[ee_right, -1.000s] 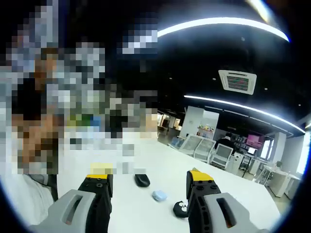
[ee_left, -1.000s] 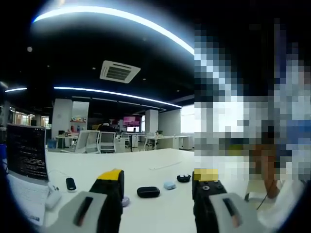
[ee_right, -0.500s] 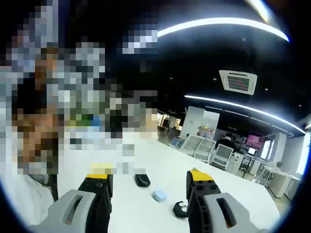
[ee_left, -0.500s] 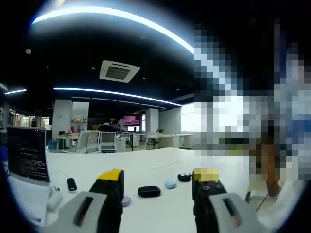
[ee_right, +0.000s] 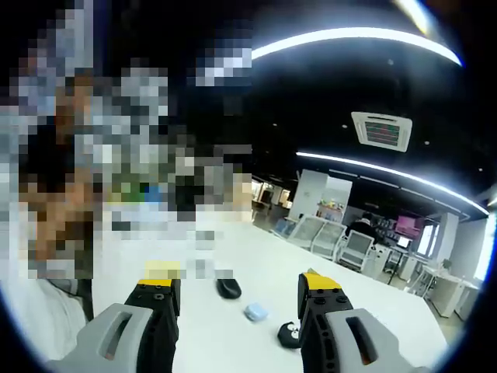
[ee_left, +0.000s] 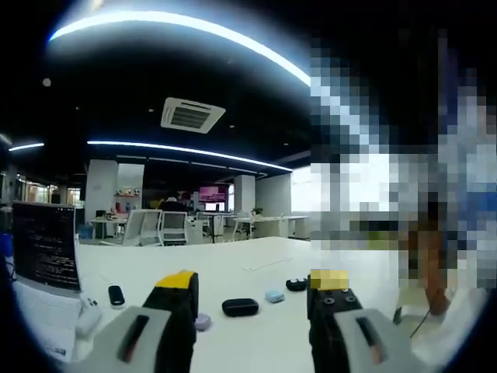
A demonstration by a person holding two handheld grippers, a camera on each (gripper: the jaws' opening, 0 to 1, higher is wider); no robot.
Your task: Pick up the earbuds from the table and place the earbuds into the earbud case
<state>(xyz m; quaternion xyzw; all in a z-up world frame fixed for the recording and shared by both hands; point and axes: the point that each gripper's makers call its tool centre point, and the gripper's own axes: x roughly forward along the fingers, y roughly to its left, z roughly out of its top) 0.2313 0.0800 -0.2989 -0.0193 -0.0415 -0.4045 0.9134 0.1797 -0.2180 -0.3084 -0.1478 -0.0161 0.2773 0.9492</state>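
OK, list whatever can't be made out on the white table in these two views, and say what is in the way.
- Open black case, right gripper view: partly behind the right gripper's jaw; its contents are too small to tell.
- Pale lilac object, left gripper view: half hidden by the left gripper's jaw.
- Light blue object: too small to identify.
- Closed black case: lid shut, inside unseen.
- Laptop: cut by the view's edge, screen text unreadable.
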